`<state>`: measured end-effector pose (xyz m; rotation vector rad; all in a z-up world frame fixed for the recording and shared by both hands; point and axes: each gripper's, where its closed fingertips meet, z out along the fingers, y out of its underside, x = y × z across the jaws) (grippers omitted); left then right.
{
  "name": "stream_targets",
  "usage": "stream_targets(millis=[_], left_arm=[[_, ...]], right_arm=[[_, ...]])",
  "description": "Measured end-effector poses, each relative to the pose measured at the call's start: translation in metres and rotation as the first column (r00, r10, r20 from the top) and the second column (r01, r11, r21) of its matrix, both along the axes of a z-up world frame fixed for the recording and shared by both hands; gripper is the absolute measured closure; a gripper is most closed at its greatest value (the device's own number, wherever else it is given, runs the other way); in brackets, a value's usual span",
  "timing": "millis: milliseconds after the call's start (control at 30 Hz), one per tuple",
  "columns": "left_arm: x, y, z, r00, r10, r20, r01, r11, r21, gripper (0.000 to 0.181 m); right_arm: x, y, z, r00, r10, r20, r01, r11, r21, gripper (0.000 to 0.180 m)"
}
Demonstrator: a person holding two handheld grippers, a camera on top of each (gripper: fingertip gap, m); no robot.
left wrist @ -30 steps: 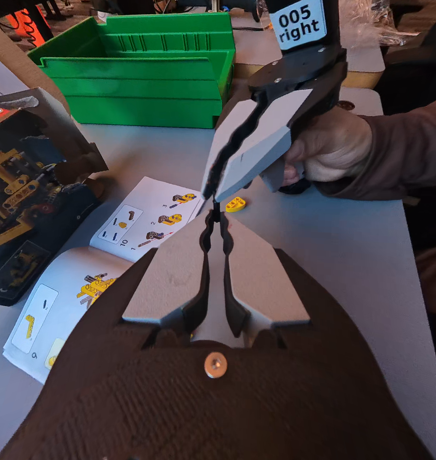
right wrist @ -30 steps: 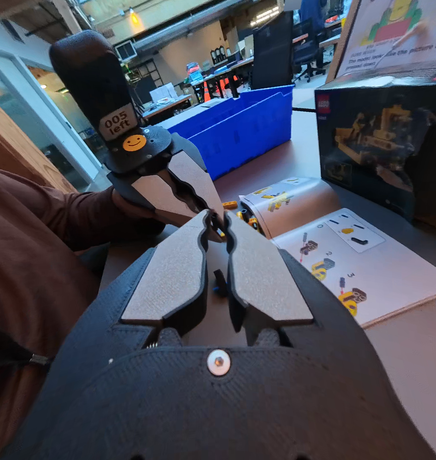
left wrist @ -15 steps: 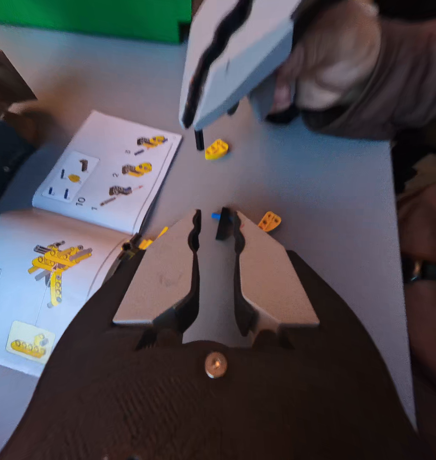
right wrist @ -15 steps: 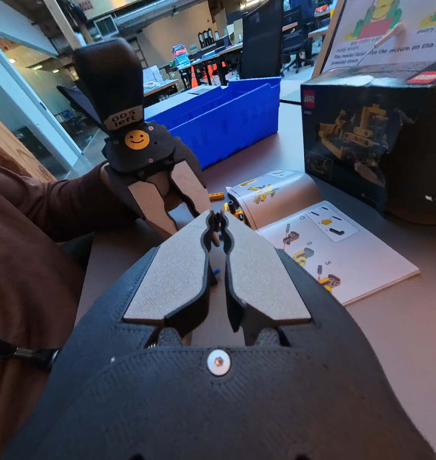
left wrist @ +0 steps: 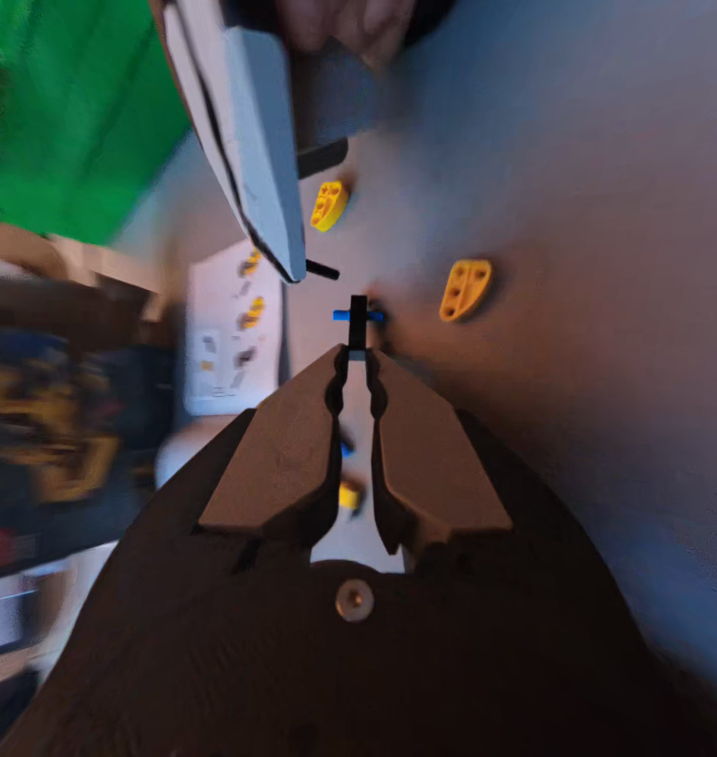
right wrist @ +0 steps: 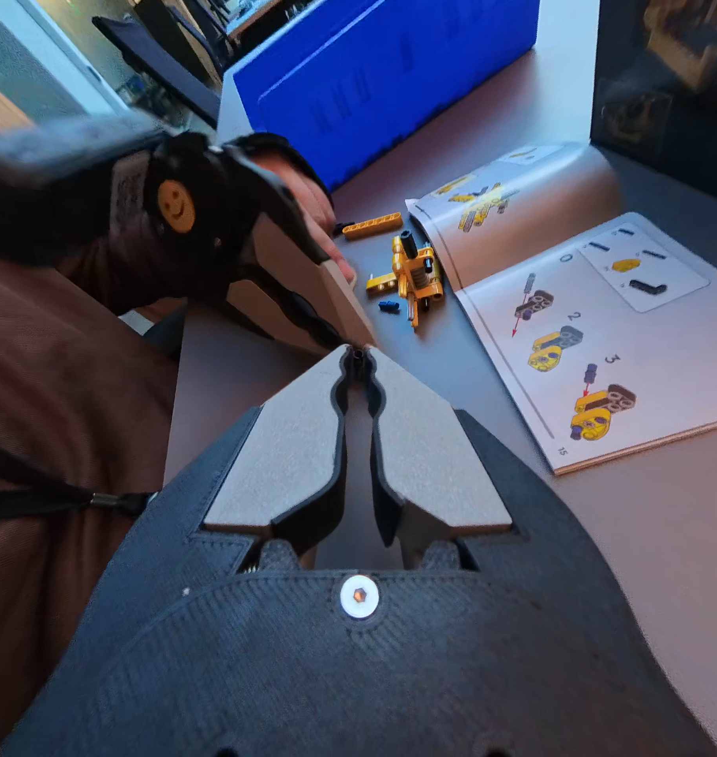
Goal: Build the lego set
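In the left wrist view my left gripper is shut on a small black piece with a blue pin through it. My right gripper reaches in from above, shut on a short black pin, a little apart from the left's piece. In the right wrist view my right gripper pinches that black pin at its tips, and the left gripper meets it from the left. A yellow partial assembly lies on the table beyond.
Two yellow pieces lie on the grey table. A loose blue pin and a yellow beam lie by the assembly. An open instruction booklet, blue bin, green bin and set box surround the work area.
The two grippers were tip to tip, then pulled apart. The left gripper closed on the black piece with the blue pin and rolled sideways. Both dropped closer to the table.
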<state>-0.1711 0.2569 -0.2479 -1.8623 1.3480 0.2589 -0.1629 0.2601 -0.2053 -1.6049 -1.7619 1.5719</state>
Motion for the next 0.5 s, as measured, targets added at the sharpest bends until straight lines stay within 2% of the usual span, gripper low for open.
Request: stream_targets(millis=[33, 67, 133, 233, 333, 500], left_arm=[[-0.009, 0.005, 0.000, 0.985, -0.015, -0.169, 0.034, 0.994, 0.108, 0.175], [-0.015, 0.008, 0.000, 0.948, -0.024, -0.317, 0.086, 0.979, 0.183, 0.176], [-0.014, 0.008, 0.000, 0.878, -0.065, -0.474, 0.209, 0.943, 0.259, 0.176], [-0.007, 0.005, 0.001, 0.854, -0.104, -0.509, 0.283, 0.915, 0.287, 0.175], [-0.014, 0.009, 0.004, 0.822, -0.058, -0.567, 0.281, 0.907, 0.315, 0.176], [-0.015, 0.009, 0.004, 0.820, -0.045, -0.570, 0.266, 0.912, 0.311, 0.176]], right_arm=[[0.000, 0.000, -0.002, 1.000, 0.000, 0.015, 0.000, 1.000, -0.007, 0.179], [0.001, 0.001, -0.003, 1.000, -0.005, 0.026, 0.005, 1.000, -0.010, 0.178], [-0.001, 0.003, -0.006, 0.999, -0.023, 0.040, 0.023, 1.000, -0.007, 0.179], [-0.004, 0.006, -0.011, 0.997, -0.045, 0.068, 0.044, 0.999, 0.018, 0.179], [-0.008, 0.003, -0.011, 0.996, -0.065, 0.066, 0.062, 0.997, 0.042, 0.179], [-0.011, -0.003, -0.009, 0.995, -0.092, 0.035, 0.089, 0.993, 0.082, 0.179]])
